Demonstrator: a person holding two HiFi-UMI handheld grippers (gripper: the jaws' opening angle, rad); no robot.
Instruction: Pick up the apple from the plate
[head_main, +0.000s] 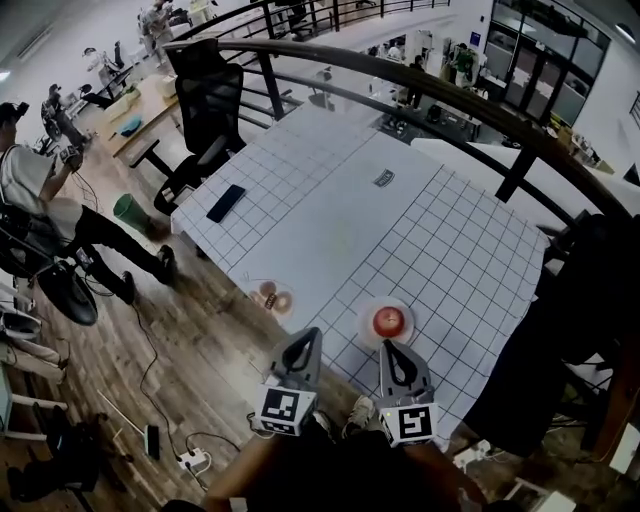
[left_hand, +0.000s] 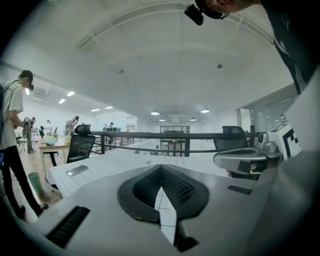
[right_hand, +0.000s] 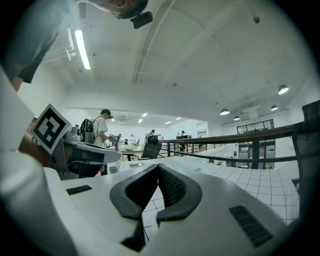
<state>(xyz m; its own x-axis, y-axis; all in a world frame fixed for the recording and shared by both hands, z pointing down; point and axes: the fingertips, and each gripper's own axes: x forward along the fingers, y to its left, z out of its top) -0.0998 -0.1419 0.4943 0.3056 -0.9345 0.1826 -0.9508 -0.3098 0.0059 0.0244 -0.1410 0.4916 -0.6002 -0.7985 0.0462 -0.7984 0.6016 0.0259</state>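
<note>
A white tabletop (head_main: 330, 230) ruled with a dark grid fills the middle of the head view. The apple (head_main: 388, 321), red, sits in the middle of a small pale plate (head_main: 404, 306) close to the near edge of the tabletop, toward the right half of that edge.

Both tongs are held side by side at that near edge, pointing in over the tabletop. The right tongs (head_main: 388, 347) have their tips just short of the plate, nearly in line with the apple, not touching it. In the right gripper view the right tongs (right_hand: 158, 167) are closed, tips together, with nothing between them. The left tongs (head_main: 312, 335) hang to the left of the plate, apart from it. In the left gripper view the left tongs (left_hand: 161, 169) also have their tips meeting, empty.

Further left along the near edge lie two small round brownish things (head_main: 273, 297); what they are cannot be told. A dark phone (head_main: 226, 202) lies near the left corner, and a small dark label (head_main: 383, 178) sits toward the far side. A black office chair (head_main: 205, 100) stands beyond the left corner. On the wooden floor (head_main: 200, 350) to the left are a green bin (head_main: 130, 212) and a person (head_main: 30, 185).
</note>
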